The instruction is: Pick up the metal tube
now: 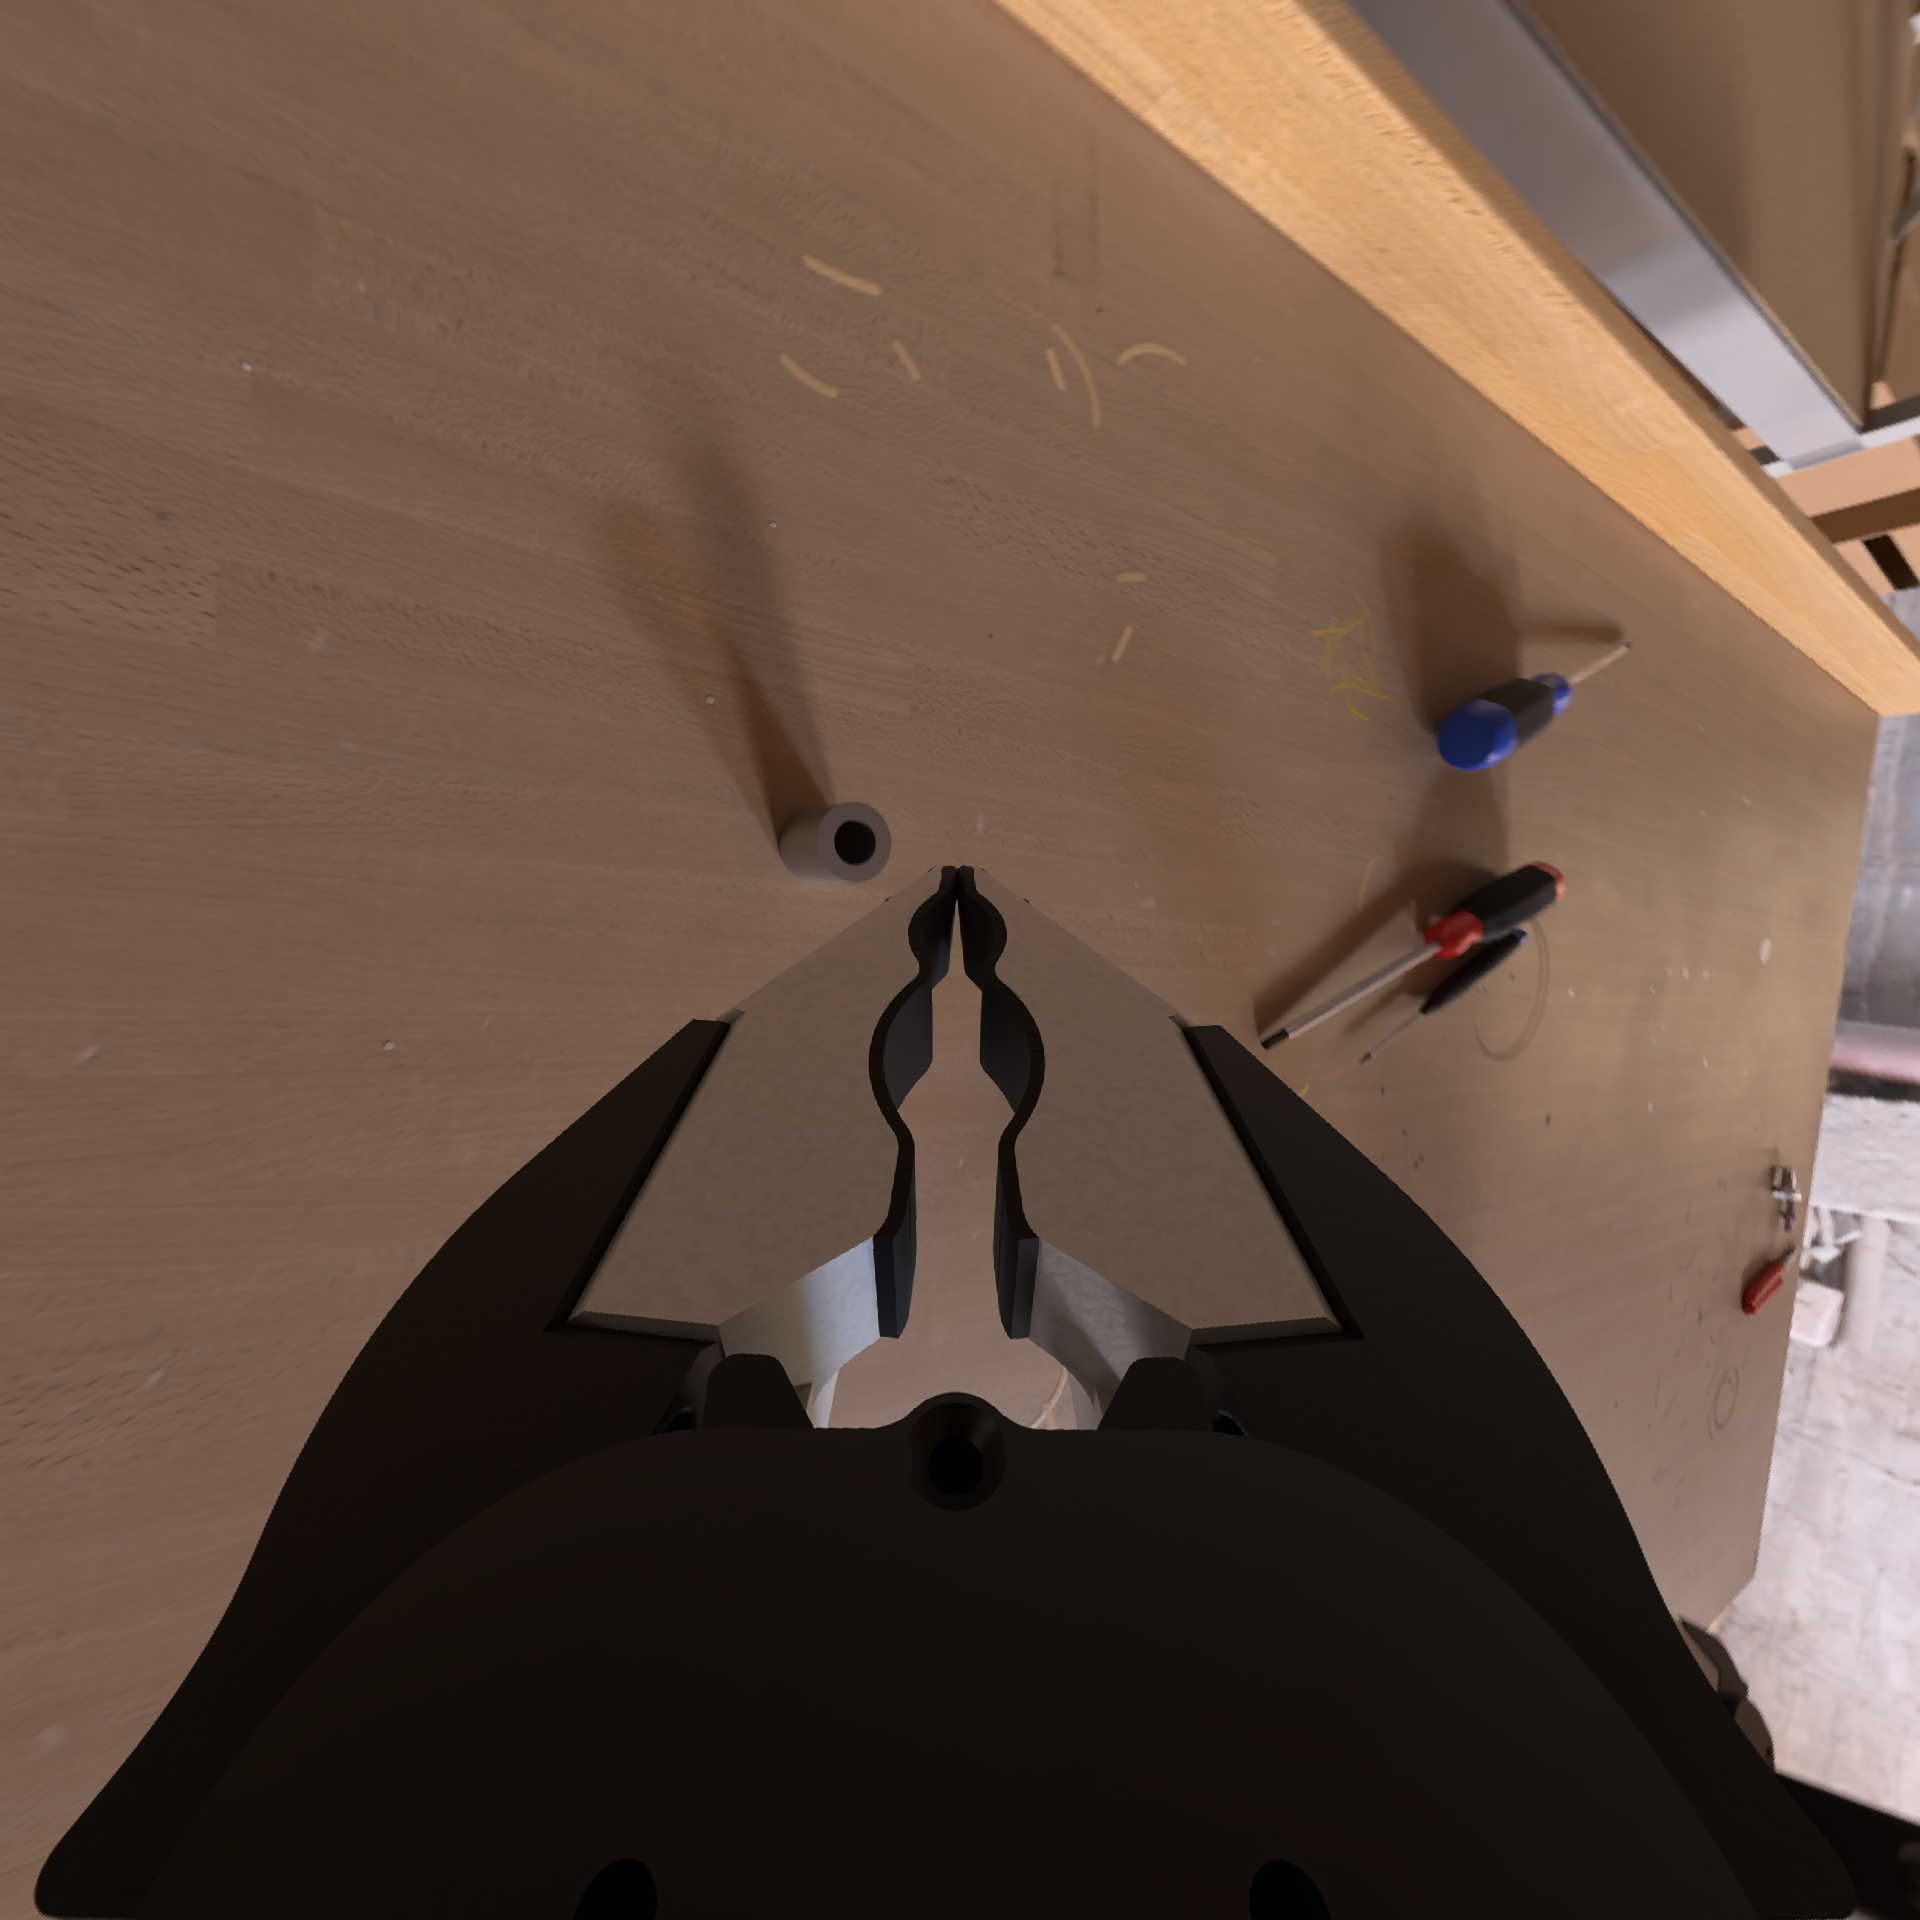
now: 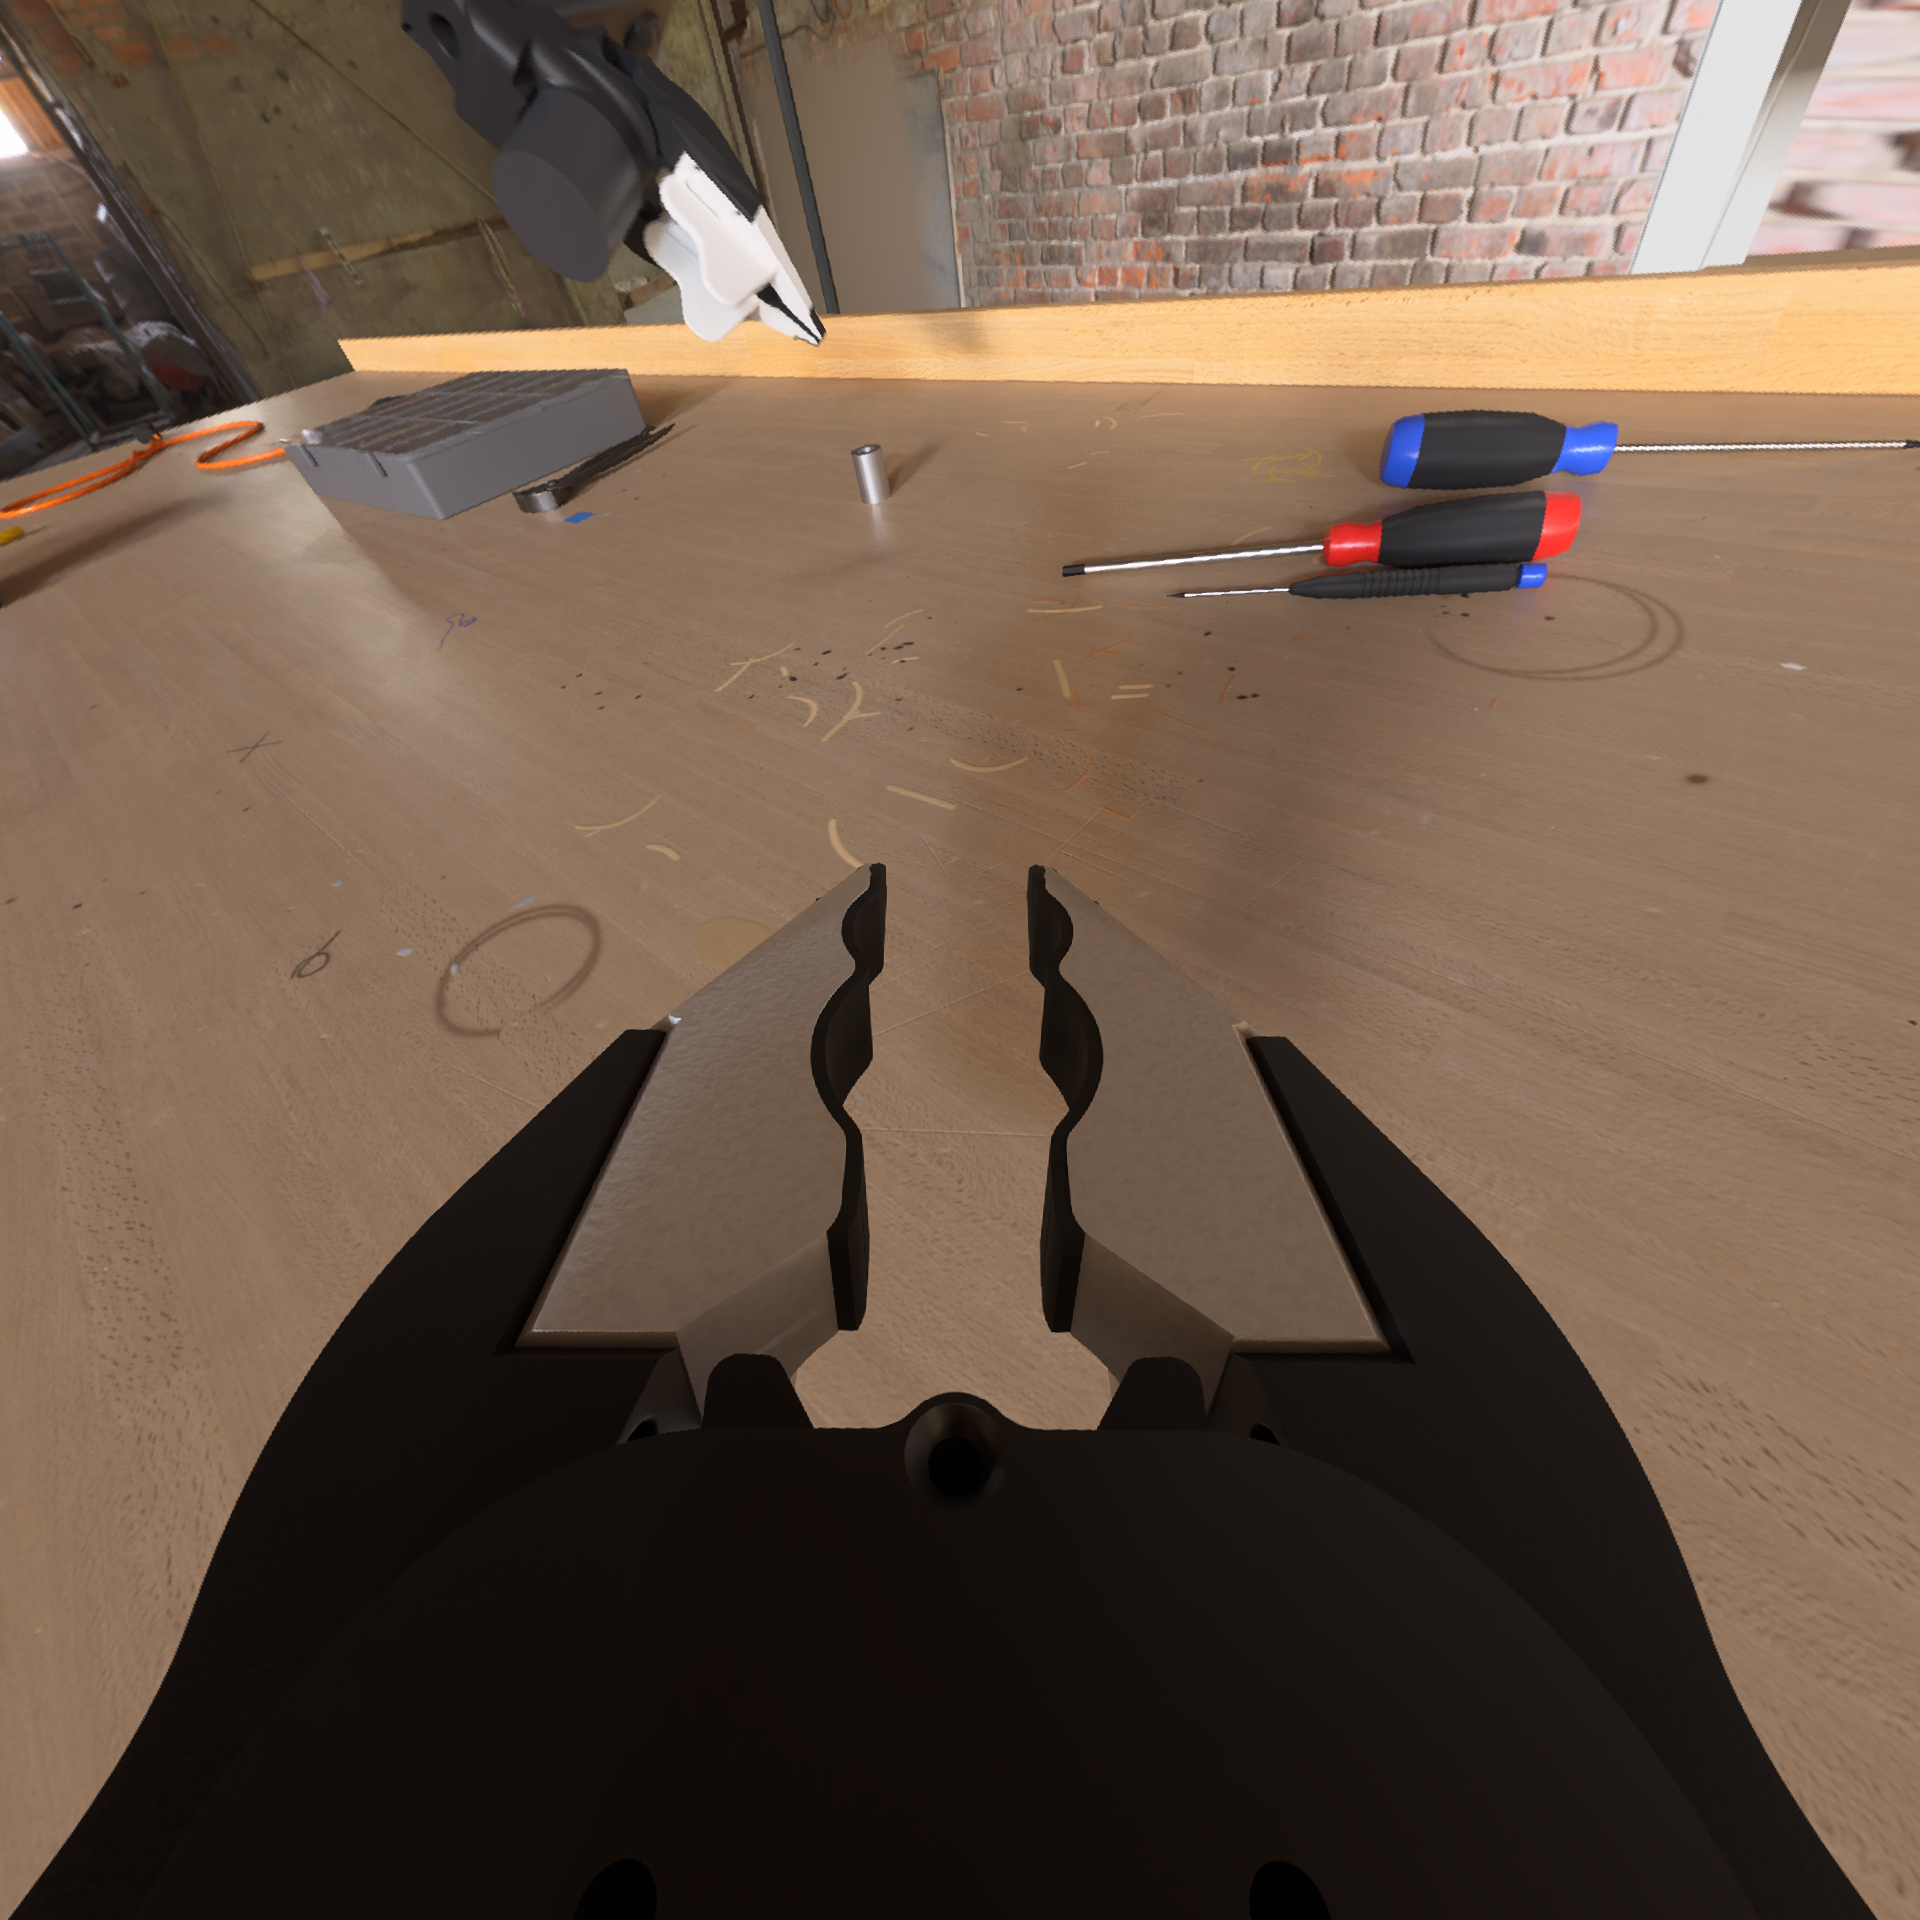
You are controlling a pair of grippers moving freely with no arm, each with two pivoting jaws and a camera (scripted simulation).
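Left gripper [image 1: 957,871] hung above the bench [image 1: 364,520] with fingertips pressed together, empty. Metal tube [image 1: 837,843] stood upright just left of its tips. Recommended: spread fingers, shift left, descend straddling the tube. Right gripper [image 2: 957,878] stood spread, well away.

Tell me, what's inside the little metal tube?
The metal tube stands upright on the wooden table. From above, its top shows only a dark round hole. How far down it goes is hidden in shadow.
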